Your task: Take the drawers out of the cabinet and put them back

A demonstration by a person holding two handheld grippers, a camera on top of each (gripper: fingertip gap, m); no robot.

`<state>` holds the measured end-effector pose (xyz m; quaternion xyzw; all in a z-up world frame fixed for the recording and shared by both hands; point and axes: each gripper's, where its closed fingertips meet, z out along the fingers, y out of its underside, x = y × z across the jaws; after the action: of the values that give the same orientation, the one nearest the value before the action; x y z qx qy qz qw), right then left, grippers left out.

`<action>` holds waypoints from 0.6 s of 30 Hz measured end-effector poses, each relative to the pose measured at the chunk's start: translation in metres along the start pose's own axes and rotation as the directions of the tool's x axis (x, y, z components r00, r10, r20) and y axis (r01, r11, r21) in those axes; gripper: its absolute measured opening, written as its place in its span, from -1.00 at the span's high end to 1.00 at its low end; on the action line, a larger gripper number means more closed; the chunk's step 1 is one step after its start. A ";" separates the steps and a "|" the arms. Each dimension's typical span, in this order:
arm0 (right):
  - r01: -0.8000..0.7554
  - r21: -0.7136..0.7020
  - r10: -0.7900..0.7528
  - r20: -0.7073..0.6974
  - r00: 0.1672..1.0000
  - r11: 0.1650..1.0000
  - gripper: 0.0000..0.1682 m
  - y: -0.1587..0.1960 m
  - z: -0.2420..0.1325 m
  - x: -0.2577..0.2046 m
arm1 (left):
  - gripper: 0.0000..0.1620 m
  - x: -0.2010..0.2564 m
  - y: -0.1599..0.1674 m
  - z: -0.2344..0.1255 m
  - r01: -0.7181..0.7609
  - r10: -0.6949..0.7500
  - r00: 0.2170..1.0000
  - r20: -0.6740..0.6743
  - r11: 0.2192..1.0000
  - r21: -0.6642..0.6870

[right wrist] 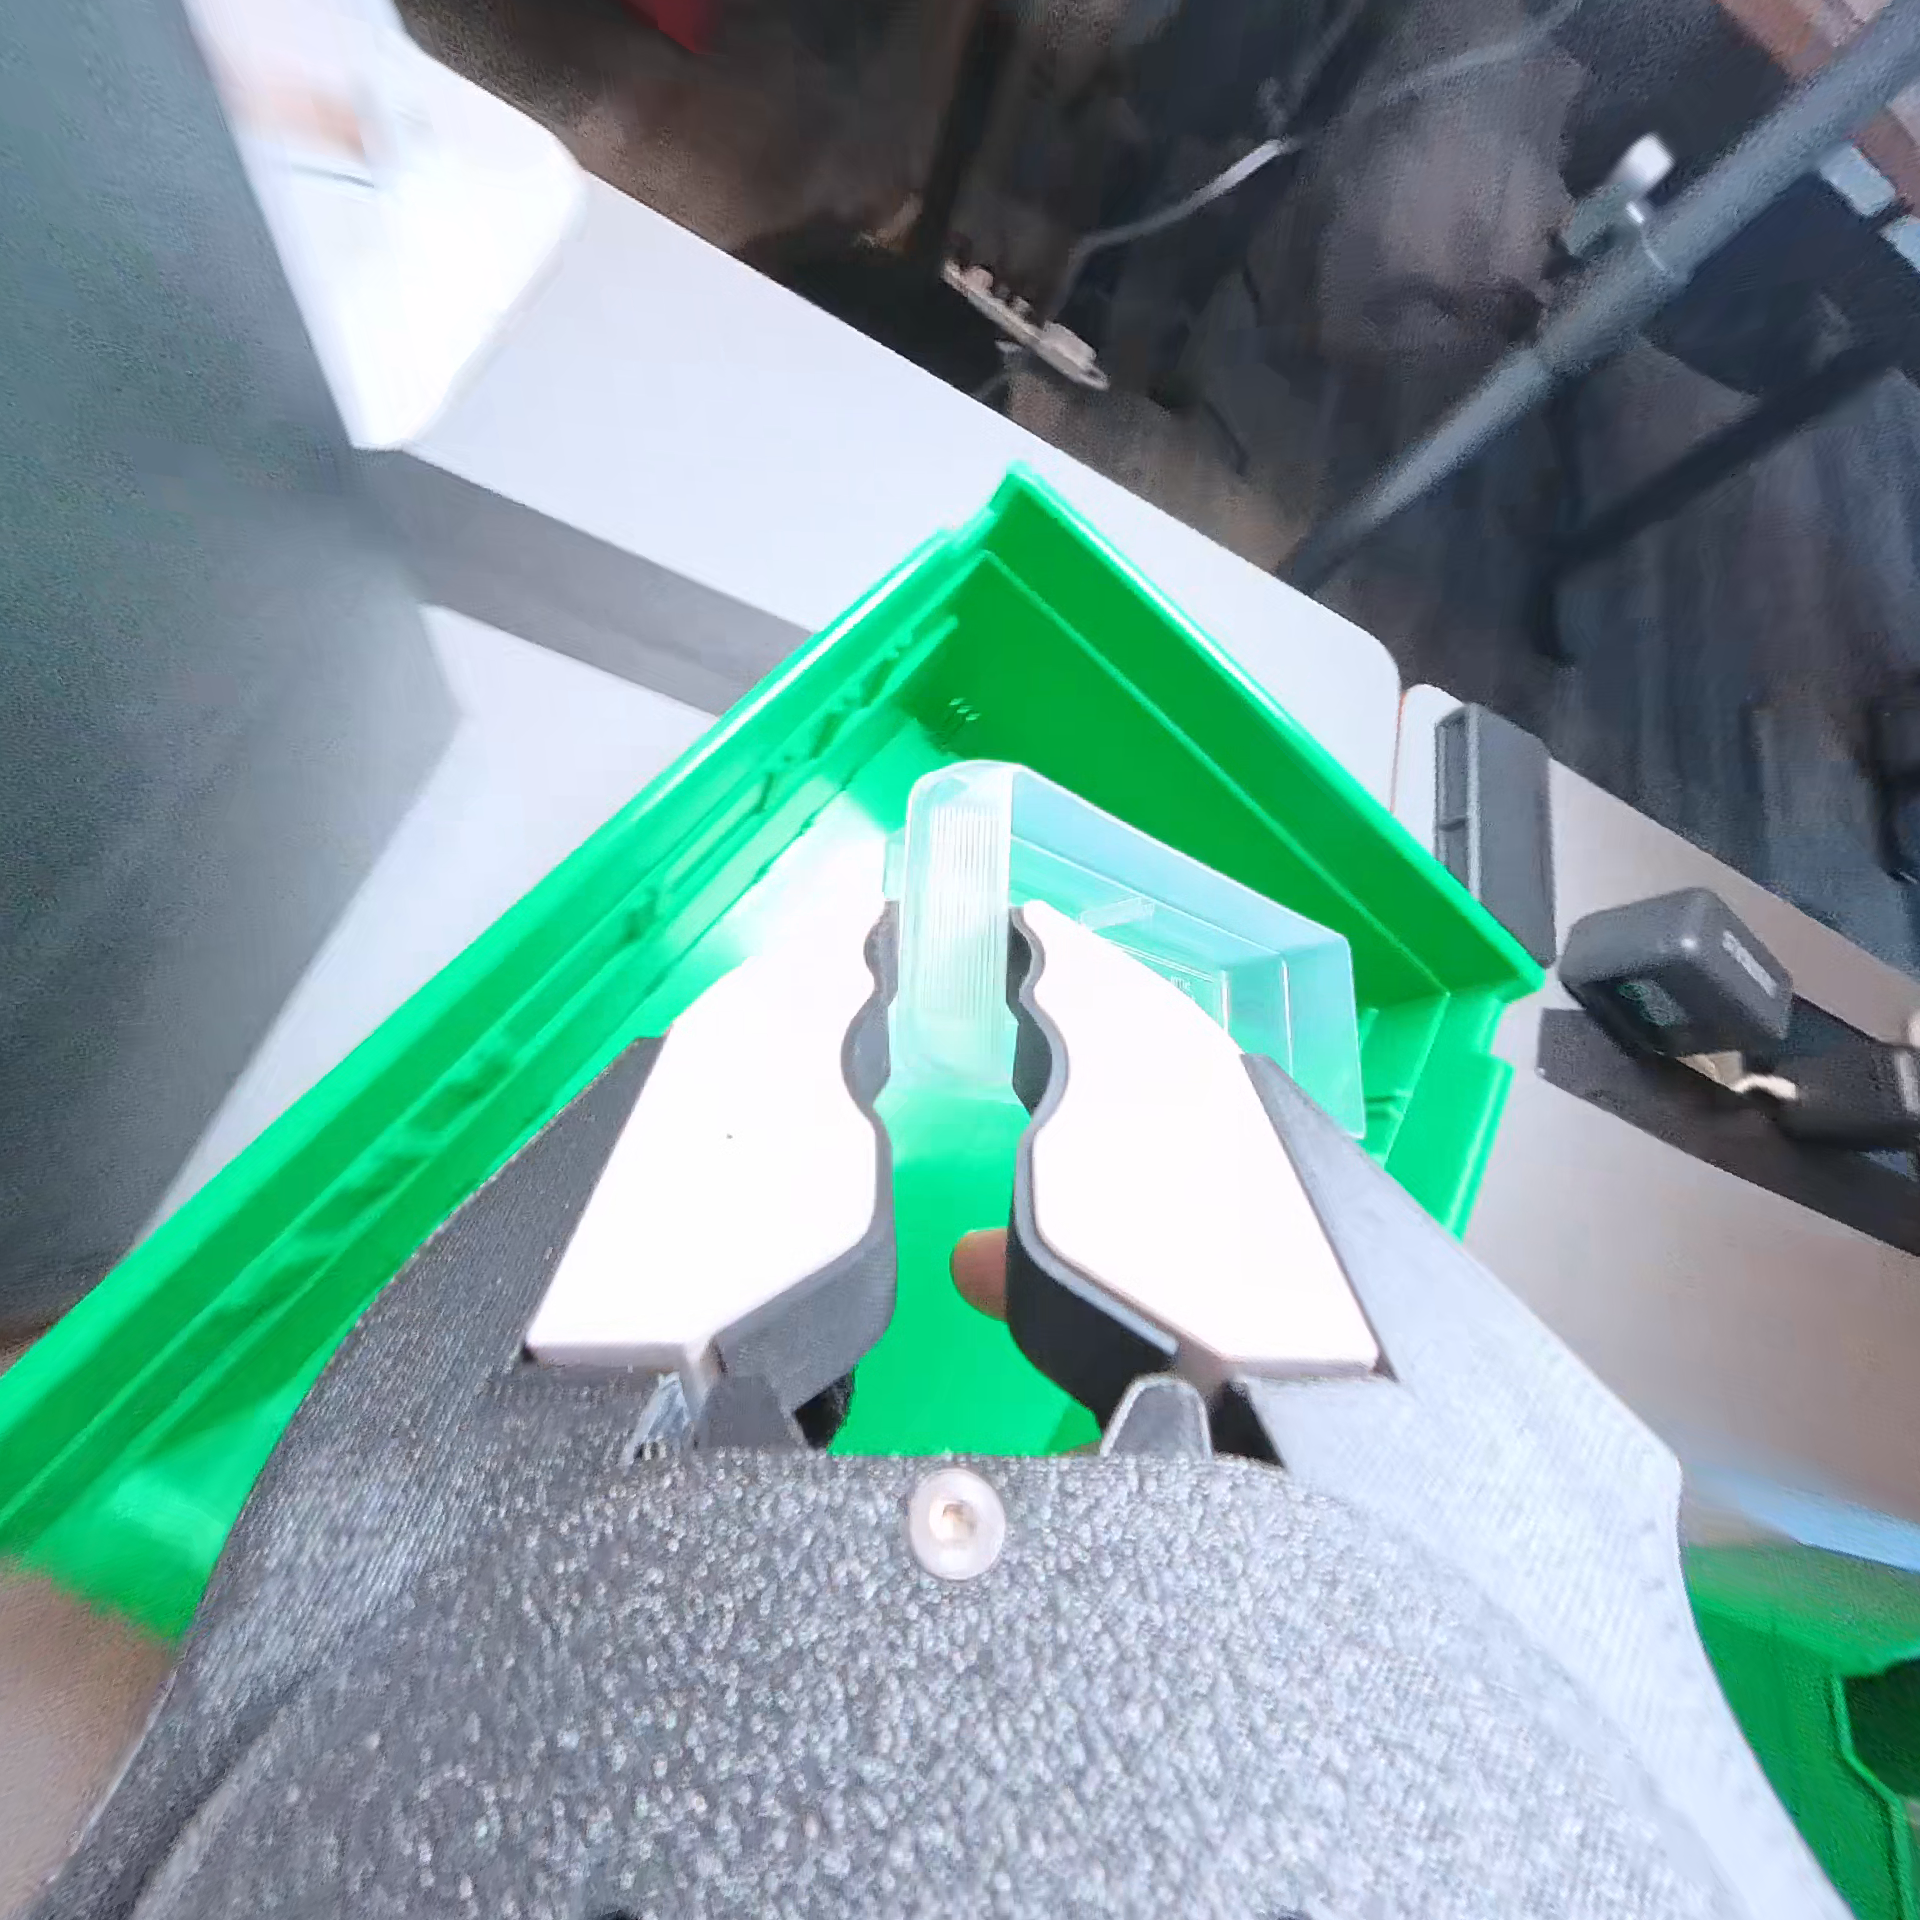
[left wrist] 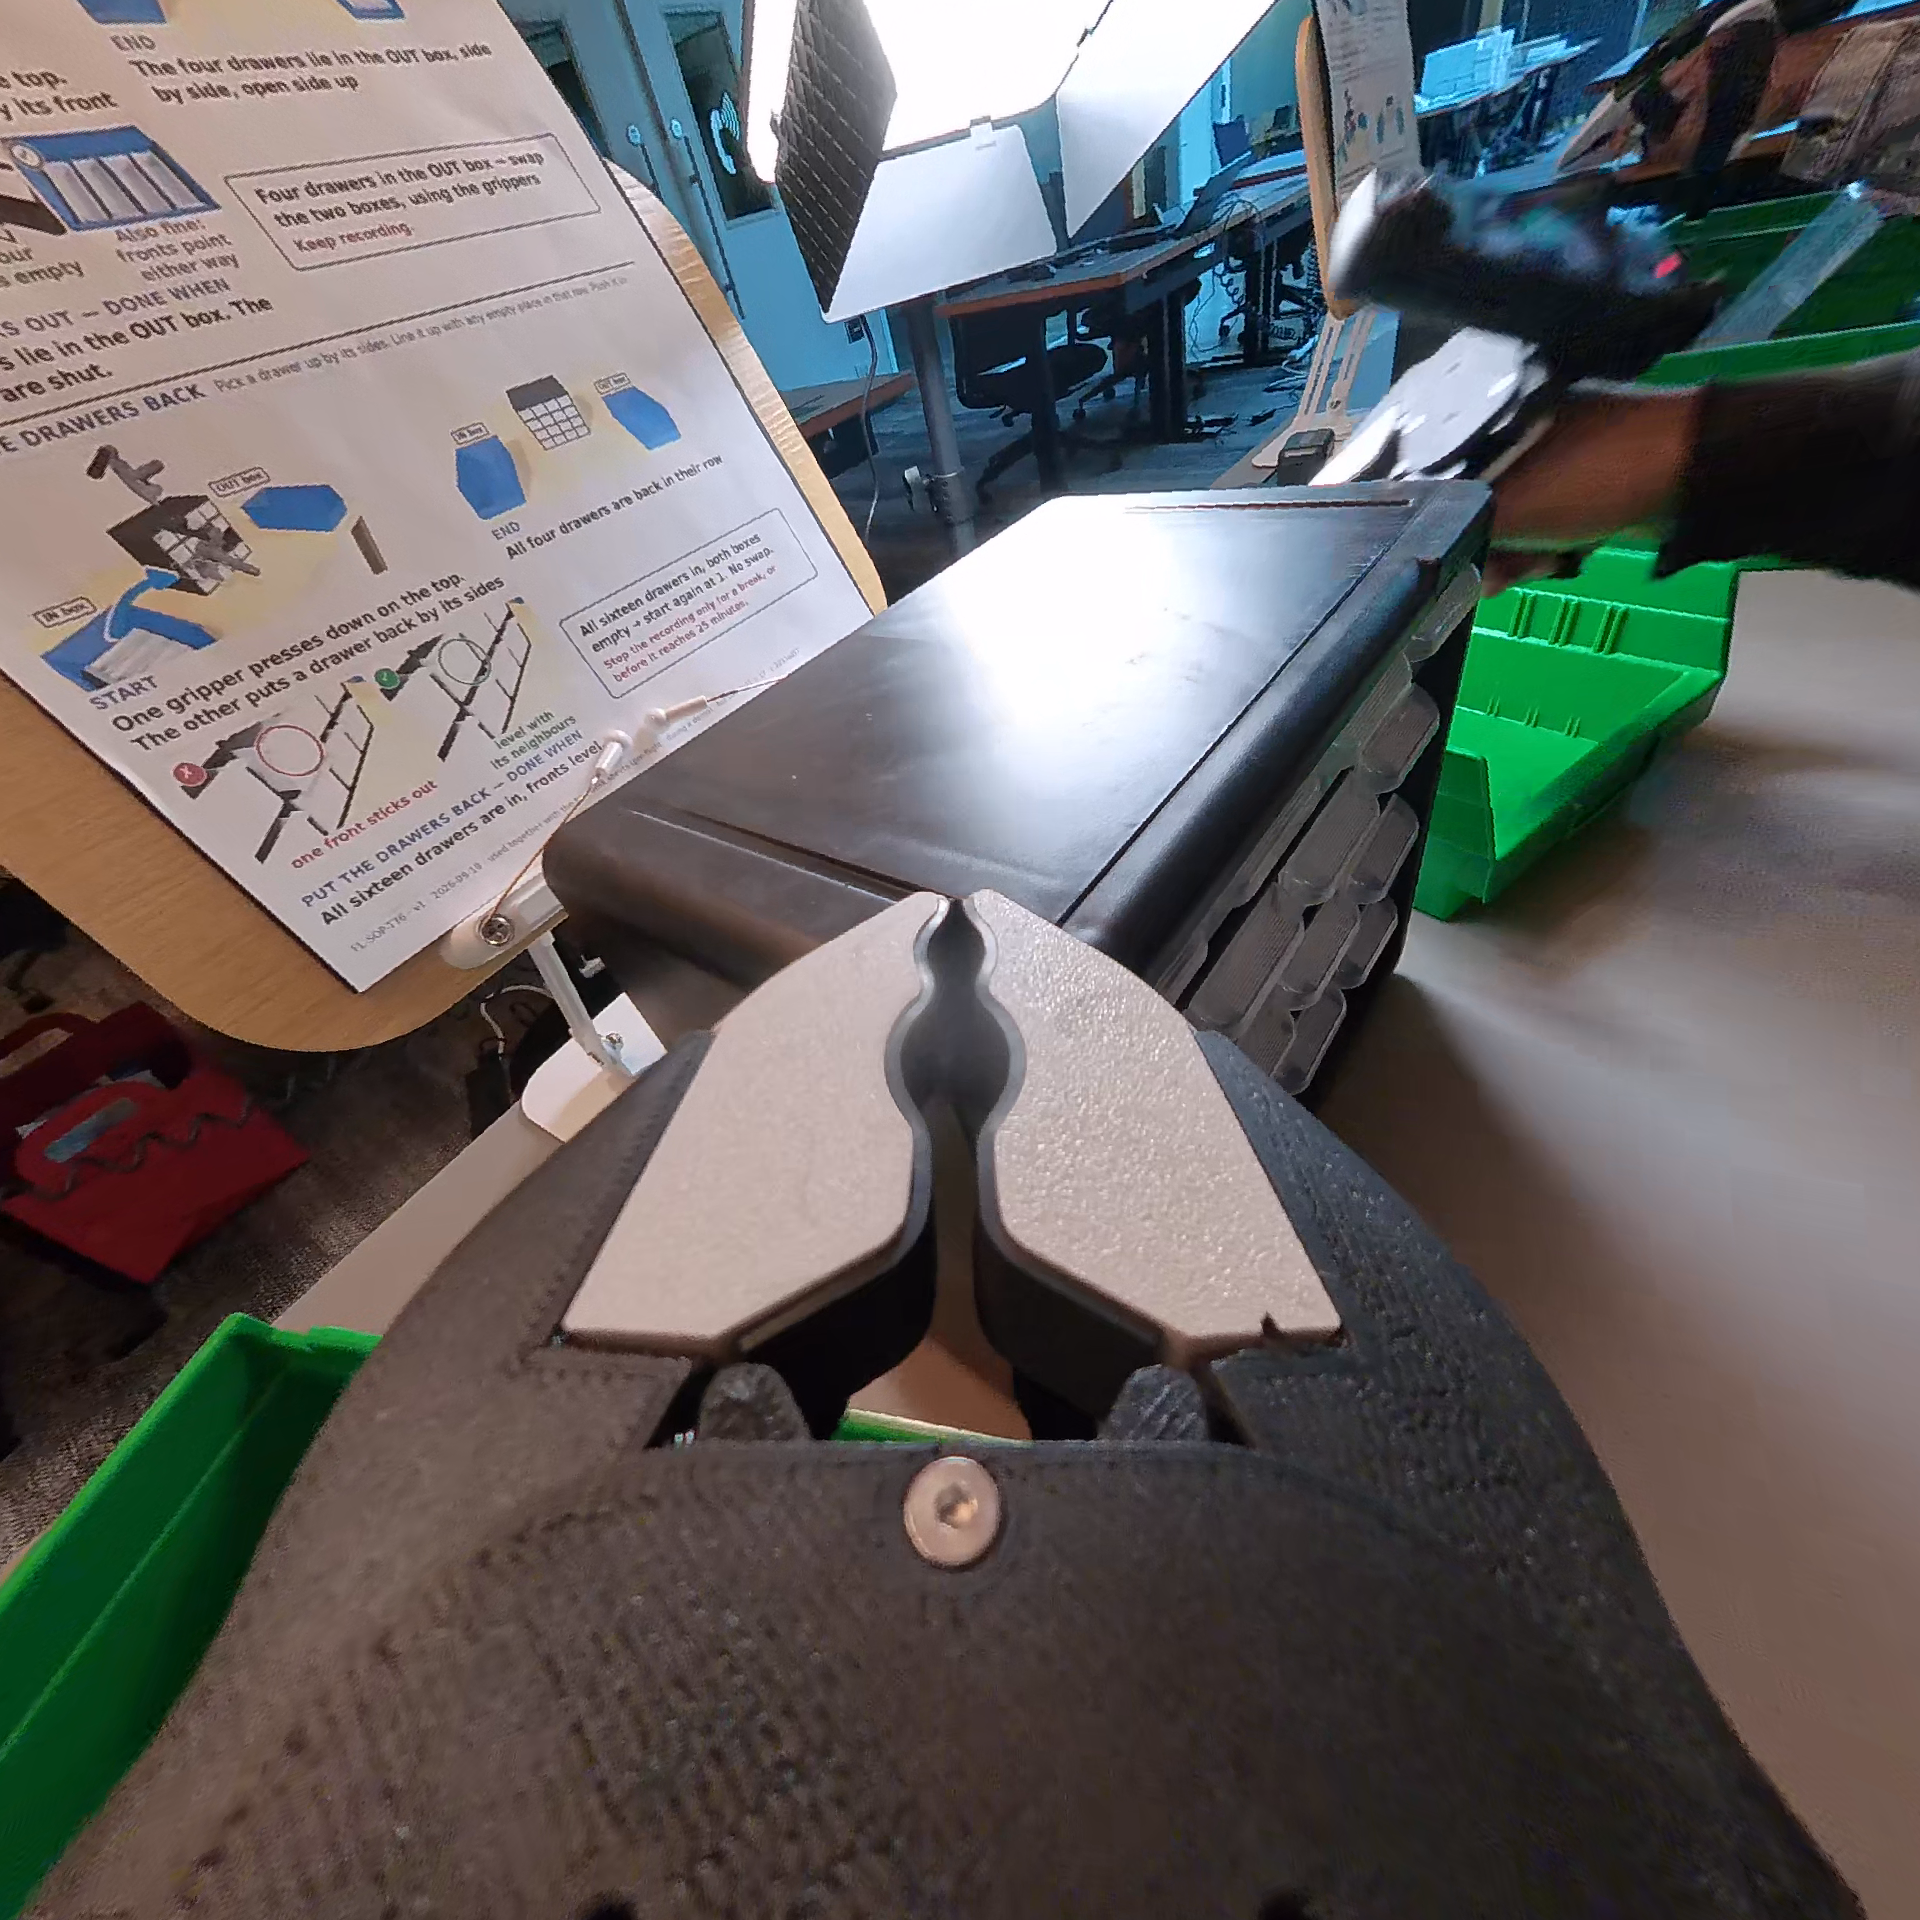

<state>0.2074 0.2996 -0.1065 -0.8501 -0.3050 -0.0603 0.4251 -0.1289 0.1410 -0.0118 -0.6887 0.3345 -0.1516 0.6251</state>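
The black cabinet [left wrist: 1039,675] stands on the table, with several clear drawers [left wrist: 1330,831] in its front face on the right. My left gripper [left wrist: 954,914] is shut and empty, its tips at the near edge of the cabinet's top. My right gripper [right wrist: 954,914] is shut on the front handle of a clear drawer [right wrist: 1226,956], holding it inside the far corner of a green bin [right wrist: 1143,727]. The right gripper also shows in the left wrist view [left wrist: 1507,270], blurred, with a hand, beyond the cabinet. The cabinet shows as a dark blur at the left of the right wrist view [right wrist: 156,727].
A green bin [left wrist: 1579,727] sits right of the cabinet, and another green bin [left wrist: 156,1507] lies at the lower left. An instruction sheet on a wooden board [left wrist: 364,416] leans left of the cabinet. Black devices [right wrist: 1673,977] lie on the table beyond the bin.
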 end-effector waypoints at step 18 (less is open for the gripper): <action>-0.026 -0.121 0.018 -0.063 0.998 0.992 0.67 0.010 0.110 0.001 | 1.00 0.000 0.000 0.001 0.042 -0.041 0.999 -0.035 0.999 0.024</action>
<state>0.1967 0.3788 -0.1821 -0.8755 -0.2780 -0.1005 0.3821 -0.1288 0.1416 -0.0119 -0.6850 0.3291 -0.1808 0.6243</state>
